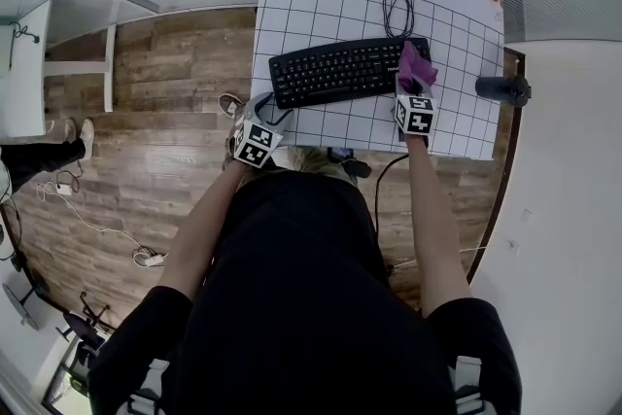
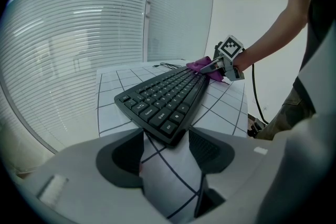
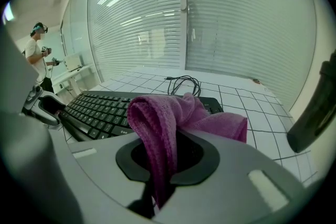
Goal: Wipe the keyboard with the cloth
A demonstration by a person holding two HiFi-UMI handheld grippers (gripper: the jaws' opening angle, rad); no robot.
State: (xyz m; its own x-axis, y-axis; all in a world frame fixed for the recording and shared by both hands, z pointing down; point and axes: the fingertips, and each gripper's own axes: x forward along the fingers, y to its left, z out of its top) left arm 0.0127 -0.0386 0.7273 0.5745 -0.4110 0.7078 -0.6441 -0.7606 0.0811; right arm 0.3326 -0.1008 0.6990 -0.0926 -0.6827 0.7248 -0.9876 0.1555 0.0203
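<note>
Keyboard (image 1: 335,70): black plastic, low and long, rows of rounded keys, lying flat on a white mat (image 1: 457,34) ruled with a dark grid.

Both forearms are bare below black sleeves and reach forward, one to each end of the keyboard.

Right gripper (image 1: 413,87) sits at the keyboard's right end, its marker cube facing up and the forearm running almost straight. Its jaws are clenched on the cloth (image 3: 157,128). This is a magenta, nubby terry fabric, pinched in a narrow fold between the pads. The loose part bunches up over the jaw tips and lies over the keyboard's right-end keys.

Left gripper (image 2: 168,160) is at the keyboard's left front corner, with the forearm angled inward toward it. Its jaws stand wide apart, with only gridded mat between the pads. The keyboard's corner lies just ahead of the tips; whether a tip touches it is hard to say from this angle.

A thin black cable (image 1: 397,10) lies coiled on the mat behind the keyboard's right end. A dark cylindrical object (image 1: 502,89), possibly a handle, is to the right of the keyboard, past the mat's edge.
</note>
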